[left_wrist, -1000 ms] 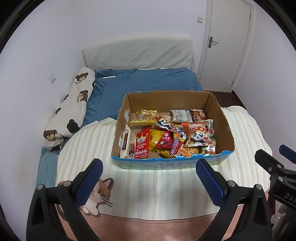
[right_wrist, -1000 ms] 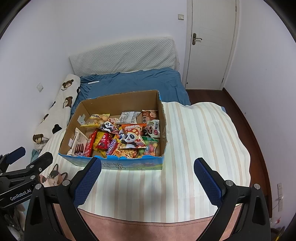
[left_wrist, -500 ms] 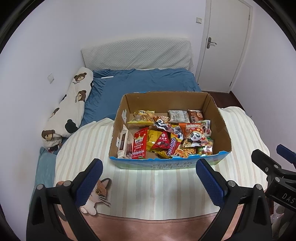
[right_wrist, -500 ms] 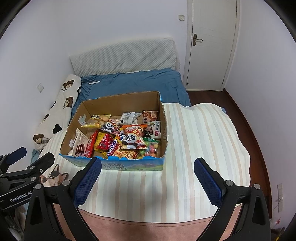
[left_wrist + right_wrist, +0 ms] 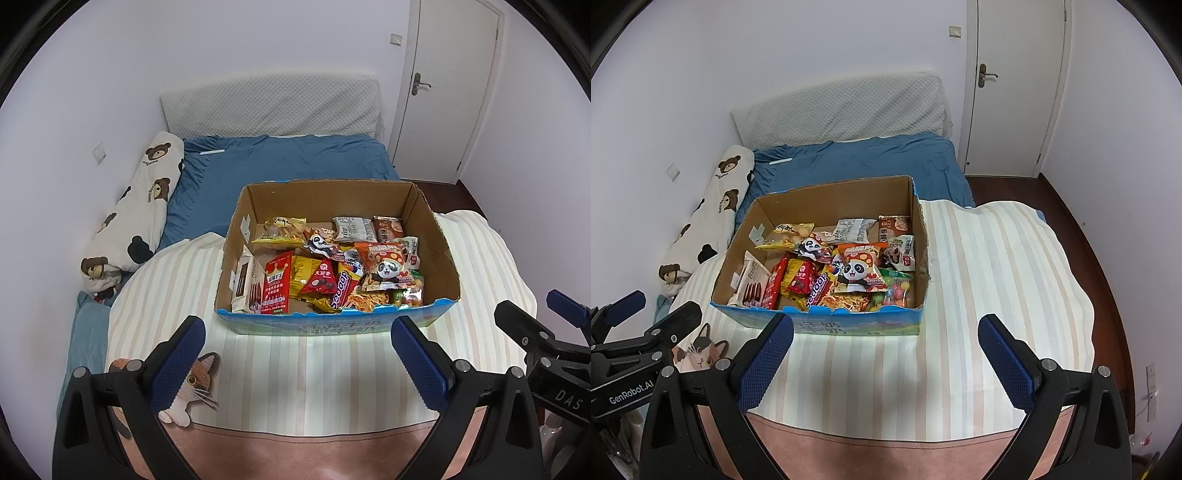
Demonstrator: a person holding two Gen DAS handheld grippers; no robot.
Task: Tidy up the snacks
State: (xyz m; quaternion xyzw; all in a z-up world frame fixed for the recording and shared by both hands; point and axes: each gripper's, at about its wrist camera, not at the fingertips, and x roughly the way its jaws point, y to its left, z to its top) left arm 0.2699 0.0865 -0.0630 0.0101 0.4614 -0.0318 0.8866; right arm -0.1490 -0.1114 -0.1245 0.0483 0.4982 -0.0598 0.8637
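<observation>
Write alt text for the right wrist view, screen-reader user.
An open cardboard box packed with colourful snack packets sits on a striped cloth over a bed, ahead of the right tongs, which are open and empty. The left tongs show at the left edge; behind are a blue sheet, a bear-print pillow and a white door.

Open cardboard box [image 5: 439, 236] on striped cloth, heaped with mixed snack packets [image 5: 332, 269], panda bag [image 5: 386, 267] uppermost
</observation>
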